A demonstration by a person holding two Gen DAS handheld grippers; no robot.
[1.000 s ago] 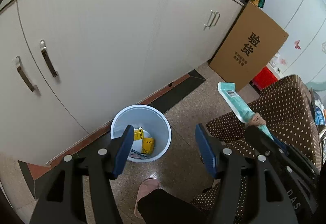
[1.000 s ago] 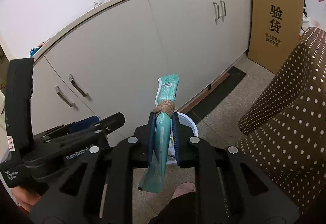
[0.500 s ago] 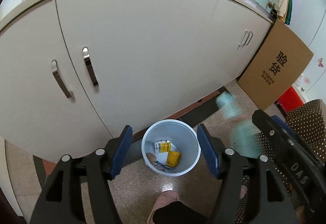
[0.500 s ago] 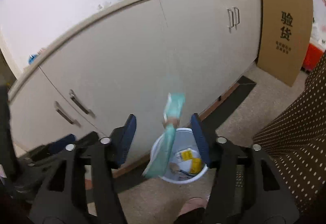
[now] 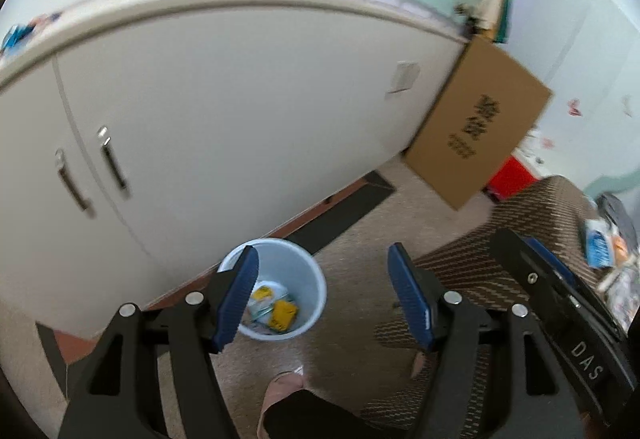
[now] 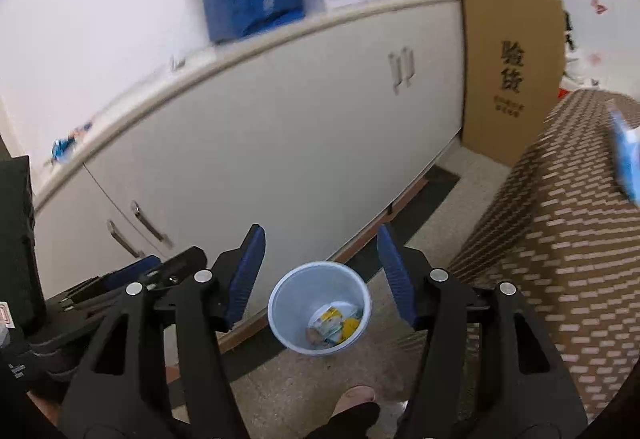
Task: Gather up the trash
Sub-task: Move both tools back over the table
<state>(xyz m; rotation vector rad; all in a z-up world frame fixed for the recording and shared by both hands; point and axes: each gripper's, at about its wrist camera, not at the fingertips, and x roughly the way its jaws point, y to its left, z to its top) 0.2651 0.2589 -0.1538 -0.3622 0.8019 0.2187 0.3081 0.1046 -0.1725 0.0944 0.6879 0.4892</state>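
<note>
A small white trash bin stands on the floor by the cabinet base and holds yellow and white wrappers. It also shows in the right wrist view, with wrappers inside. My left gripper is open and empty above the bin. My right gripper is open and empty, with the bin between its fingers. The right gripper's body shows at the right of the left wrist view. The teal packet is not clearly seen.
White cabinet doors with metal handles run behind the bin. A brown cardboard box leans at the cabinet's right end. A brown polka-dot cloth covers the surface at right, with a blue packet on it. My foot is below the bin.
My right gripper opened and let go of the teal packet, which fell toward the bin and is gone from view. Both grippers rose and tilted up.
</note>
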